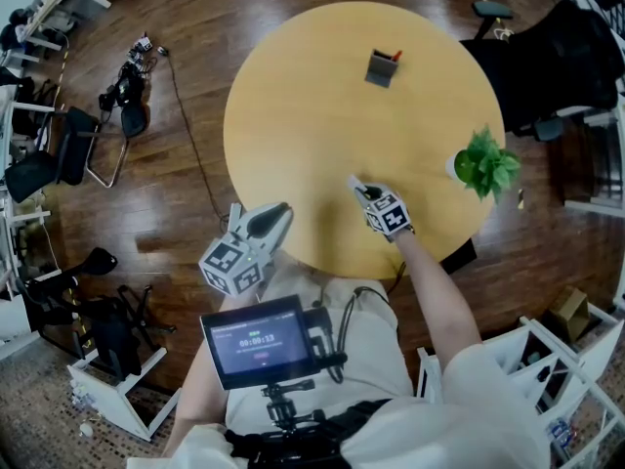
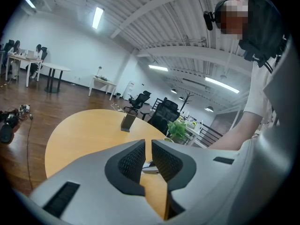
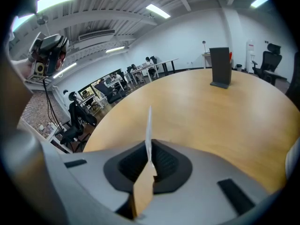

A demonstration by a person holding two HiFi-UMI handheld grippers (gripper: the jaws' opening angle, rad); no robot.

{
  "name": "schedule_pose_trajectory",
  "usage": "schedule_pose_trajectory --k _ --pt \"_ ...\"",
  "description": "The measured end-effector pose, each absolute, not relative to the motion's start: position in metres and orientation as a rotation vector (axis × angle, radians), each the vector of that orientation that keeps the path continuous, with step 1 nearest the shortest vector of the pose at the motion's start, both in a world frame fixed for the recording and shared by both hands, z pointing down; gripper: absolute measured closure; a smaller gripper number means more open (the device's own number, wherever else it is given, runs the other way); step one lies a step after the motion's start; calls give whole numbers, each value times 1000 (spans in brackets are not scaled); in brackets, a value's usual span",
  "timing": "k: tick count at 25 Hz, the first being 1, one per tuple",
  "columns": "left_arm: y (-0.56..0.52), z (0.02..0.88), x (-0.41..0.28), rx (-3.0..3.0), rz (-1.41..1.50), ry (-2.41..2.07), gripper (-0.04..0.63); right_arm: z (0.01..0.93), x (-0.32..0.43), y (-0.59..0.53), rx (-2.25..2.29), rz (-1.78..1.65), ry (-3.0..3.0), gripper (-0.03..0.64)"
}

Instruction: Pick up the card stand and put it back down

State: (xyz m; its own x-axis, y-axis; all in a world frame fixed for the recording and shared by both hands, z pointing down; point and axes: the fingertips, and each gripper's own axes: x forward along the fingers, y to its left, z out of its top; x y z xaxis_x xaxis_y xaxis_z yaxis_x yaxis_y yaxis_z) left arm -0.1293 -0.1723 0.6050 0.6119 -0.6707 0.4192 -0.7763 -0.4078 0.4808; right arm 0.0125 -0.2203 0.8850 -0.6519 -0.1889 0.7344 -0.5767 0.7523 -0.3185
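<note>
white card in right gripper

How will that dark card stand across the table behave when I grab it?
The card stand stands tall on a small flat base, so a high push would probably tip it. It looks thin, so likely light.

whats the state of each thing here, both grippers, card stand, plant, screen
left gripper: jaws a narrow gap apart, nothing between them
right gripper: shut on a thin white card, seen edge-on
card stand: upright on the far side of the table, neither gripper touching it
potted plant: upright near the table's edge
screen: lit
</note>
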Motion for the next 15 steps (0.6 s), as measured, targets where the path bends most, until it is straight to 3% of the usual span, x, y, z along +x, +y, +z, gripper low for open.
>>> schedule_pose_trajectory --k 15 --pt "-162 587 -152 2235 147 -1103 551 804 12 -209 742 714 -2295 591"
